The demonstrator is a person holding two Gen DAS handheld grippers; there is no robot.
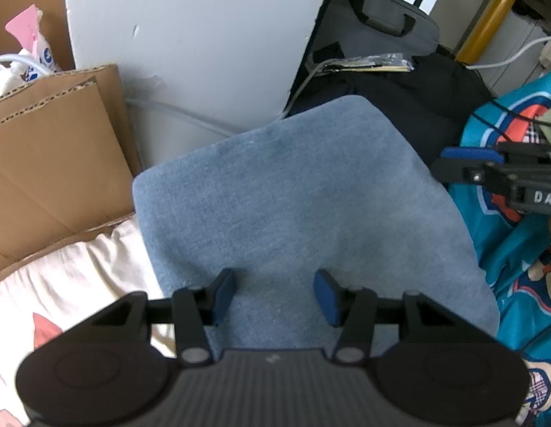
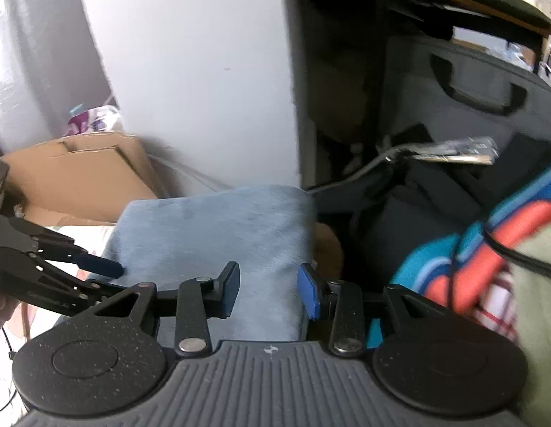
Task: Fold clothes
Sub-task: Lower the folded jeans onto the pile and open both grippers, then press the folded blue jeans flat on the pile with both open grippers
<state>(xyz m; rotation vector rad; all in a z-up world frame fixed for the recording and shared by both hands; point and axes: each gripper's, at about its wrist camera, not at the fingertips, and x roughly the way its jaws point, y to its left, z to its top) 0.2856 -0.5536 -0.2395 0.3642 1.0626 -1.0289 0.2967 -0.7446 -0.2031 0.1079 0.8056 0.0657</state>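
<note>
A folded light-blue denim garment (image 1: pixel 303 206) lies flat, its far corners rounded. My left gripper (image 1: pixel 273 297) hovers over its near edge, open, with nothing pinched between the blue pads. In the right wrist view the same garment (image 2: pixel 218 235) lies beyond my right gripper (image 2: pixel 270 291), which stands open over its right near corner; the pads do not press the cloth. The right gripper (image 1: pixel 453 163) also shows at the right edge of the left wrist view, beside the garment. The left gripper (image 2: pixel 108 277) reaches in from the left in the right wrist view.
A teal patterned cloth (image 1: pixel 517 249) lies right of the garment and a cream cloth (image 1: pixel 79 277) lies left of it. A cardboard box (image 1: pixel 51 149) stands at the left, a grey pillar (image 1: pixel 204 42) behind. A dark bag (image 1: pixel 417 99) and a grey case (image 1: pixel 382 17) sit at the back right.
</note>
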